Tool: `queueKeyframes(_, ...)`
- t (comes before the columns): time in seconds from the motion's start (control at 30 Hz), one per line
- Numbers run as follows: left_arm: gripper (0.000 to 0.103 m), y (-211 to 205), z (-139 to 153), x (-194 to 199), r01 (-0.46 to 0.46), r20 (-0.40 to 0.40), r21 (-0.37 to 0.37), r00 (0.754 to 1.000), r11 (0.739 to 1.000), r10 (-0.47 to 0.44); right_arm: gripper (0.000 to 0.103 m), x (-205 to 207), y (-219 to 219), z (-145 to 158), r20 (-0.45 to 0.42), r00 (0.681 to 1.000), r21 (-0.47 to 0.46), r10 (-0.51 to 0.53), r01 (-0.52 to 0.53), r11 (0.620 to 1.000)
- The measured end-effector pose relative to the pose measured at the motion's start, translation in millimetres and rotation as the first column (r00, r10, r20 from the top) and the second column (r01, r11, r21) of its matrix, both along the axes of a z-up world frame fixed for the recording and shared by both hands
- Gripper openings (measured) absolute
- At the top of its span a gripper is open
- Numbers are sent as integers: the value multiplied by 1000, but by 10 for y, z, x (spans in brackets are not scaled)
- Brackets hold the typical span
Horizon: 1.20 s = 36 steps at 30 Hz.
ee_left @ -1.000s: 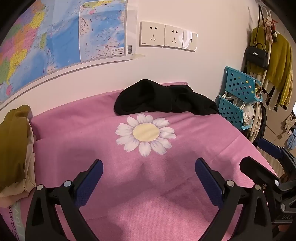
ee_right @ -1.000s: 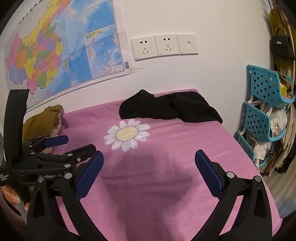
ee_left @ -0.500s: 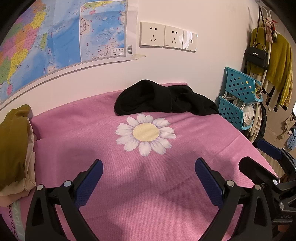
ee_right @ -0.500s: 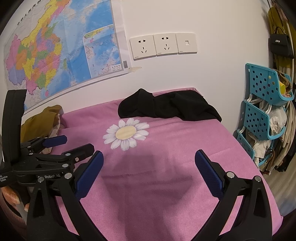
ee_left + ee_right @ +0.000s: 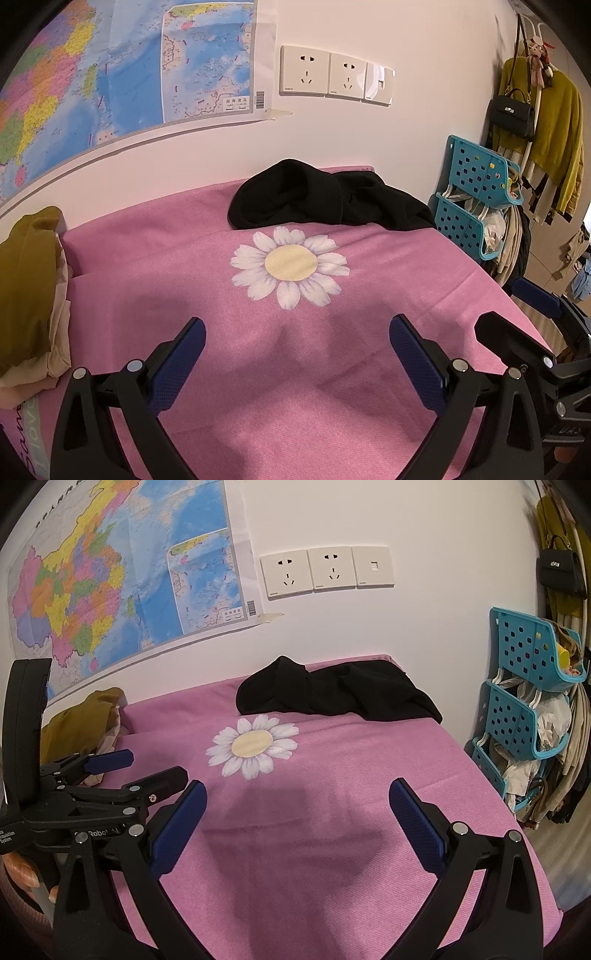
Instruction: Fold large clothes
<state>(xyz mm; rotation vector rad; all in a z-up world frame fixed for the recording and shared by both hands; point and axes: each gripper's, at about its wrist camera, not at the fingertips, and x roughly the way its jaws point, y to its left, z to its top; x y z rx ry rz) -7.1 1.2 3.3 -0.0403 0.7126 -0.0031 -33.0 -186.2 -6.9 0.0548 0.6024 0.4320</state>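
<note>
Right view alone shows fingers [image 5: 22, 871], probably person's.

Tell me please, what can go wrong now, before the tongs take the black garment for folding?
The black garment lies bunched against the wall, beyond both open tongs, so a far reach may pinch the pink cover too. Its crumpled shape hides sleeves and hems, so a grasp may take the wrong part. The tongs are side by side and could collide.

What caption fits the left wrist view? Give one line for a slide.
Left gripper open above the pink daisy blanket, crumpled black garment waiting at the far edge.
</note>
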Motion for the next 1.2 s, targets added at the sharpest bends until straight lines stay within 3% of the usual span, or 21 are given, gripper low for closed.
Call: queueKeyframes(1.2, 96, 18, -42, 16, 0, -19, -10, 1000, 1000, 0, 97, 57, 49, 4, -8, 1000, -16, 22, -22, 1000)
